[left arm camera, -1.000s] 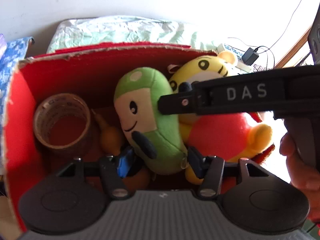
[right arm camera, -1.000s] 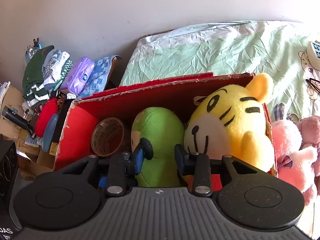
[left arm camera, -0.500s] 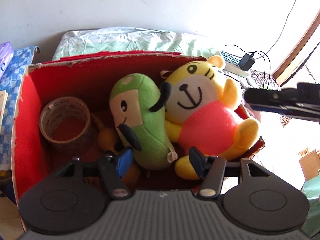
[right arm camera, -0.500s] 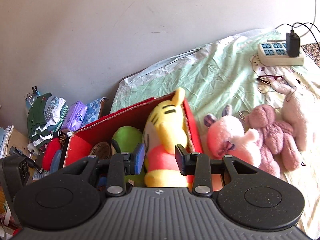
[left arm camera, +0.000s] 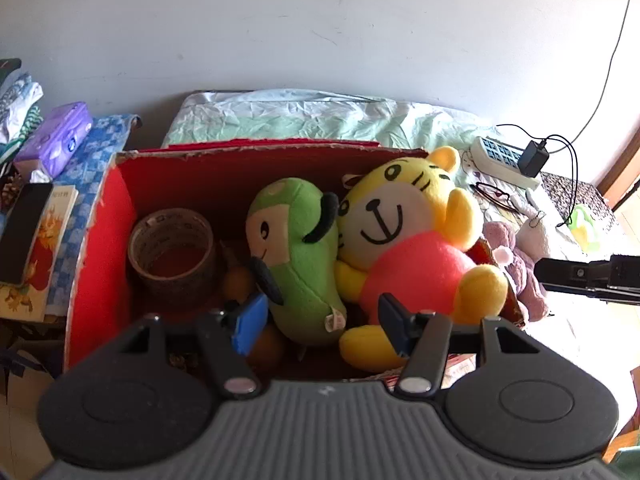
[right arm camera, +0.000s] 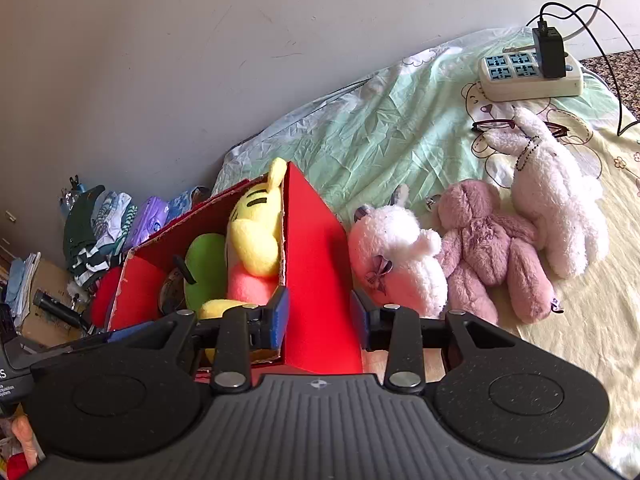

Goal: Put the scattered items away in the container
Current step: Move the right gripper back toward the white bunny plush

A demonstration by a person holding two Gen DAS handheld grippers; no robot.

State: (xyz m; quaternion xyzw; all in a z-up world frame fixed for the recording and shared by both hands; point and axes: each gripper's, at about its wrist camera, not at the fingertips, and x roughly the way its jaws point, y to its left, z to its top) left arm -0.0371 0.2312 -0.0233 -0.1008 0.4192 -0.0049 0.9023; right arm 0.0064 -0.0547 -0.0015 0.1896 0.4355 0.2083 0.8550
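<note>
Both tongs, left [left arm camera: 320, 320] and right [right arm camera: 320, 318], stand apart and hold nothing. The red box [right arm camera: 316, 264] on the bed [right arm camera: 400, 132] holds tiger [left arm camera: 404, 240] and green toy [left arm camera: 296, 256]; three plush toys [right arm camera: 480, 240] lie beside it.

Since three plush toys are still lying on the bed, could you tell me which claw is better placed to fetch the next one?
Right. The right claw, open and empty, faces the white plush beside the red box; the left claw hangs over the box.

left gripper [left arm camera: 322, 322] jaws apart, empty; right gripper [right arm camera: 320, 322] likewise, angled downward
</note>
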